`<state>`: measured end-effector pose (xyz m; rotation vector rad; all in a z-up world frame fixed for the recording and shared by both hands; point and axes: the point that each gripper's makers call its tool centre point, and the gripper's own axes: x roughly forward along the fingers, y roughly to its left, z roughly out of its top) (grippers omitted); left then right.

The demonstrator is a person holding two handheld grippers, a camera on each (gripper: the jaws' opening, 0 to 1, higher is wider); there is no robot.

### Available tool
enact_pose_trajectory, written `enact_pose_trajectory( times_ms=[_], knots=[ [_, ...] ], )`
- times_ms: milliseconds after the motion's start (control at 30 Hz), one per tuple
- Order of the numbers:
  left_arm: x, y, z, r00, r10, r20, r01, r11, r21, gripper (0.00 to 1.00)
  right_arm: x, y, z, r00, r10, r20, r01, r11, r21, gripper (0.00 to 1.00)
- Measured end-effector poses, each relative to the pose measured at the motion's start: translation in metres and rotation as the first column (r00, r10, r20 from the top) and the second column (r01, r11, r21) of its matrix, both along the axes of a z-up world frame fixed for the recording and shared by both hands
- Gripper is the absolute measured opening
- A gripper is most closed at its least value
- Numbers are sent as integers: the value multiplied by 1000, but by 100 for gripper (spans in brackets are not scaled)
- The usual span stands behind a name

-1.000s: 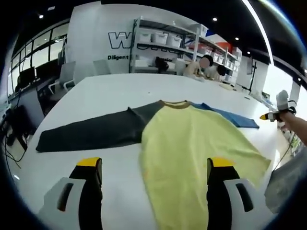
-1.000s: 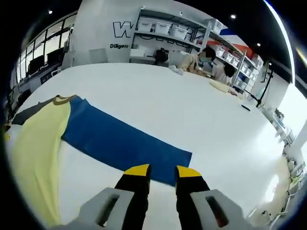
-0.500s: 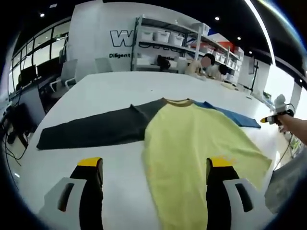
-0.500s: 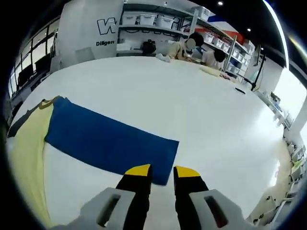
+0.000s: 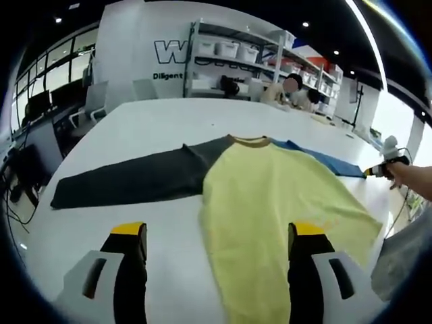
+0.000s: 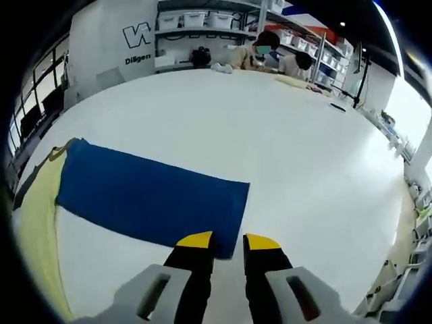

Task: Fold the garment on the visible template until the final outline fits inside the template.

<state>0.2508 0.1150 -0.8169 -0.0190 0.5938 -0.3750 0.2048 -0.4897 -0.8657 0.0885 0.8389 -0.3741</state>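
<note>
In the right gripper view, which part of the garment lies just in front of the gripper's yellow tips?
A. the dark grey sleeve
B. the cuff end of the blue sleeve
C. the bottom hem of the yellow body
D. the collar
B: the right gripper points at the near end of the blue sleeve, which lies flat on the white table; the yellow body lies far to the side.

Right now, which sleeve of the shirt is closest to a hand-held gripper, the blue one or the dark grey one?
The blue sleeve. Its cuff end lies right at the tips of the right hand-held gripper, while the dark grey sleeve stretches away from the left hand-held gripper.
</note>
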Motion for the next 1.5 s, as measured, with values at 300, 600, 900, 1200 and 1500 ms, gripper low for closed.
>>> enact_pose_trajectory(
  times_ms=[300,600,900,1200,1500],
  knots=[
    [0,0,-2,1000,-1,-7,1,1000,3,80,3,2,-1,999,-24,24,23,999,36,10],
    [-1,0,-3,1000,-4,-10,5,1000,8,79,-1,6,0,998,-49,38,48,998,39,11],
    [-1,0,-3,1000,-9,-8,9,1000,10,78,-6,13,4,999,-28,37,28,1000,13,2],
    [-2,-1,-3,1000,-13,-11,13,1000,11,77,-3,14,6,1000,22,6,-22,999,-47,0],
    [-3,0,-5,1000,-11,-18,12,1000,16,76,13,-2,6,995,95,-35,-100,979,-176,0]
  ],
)
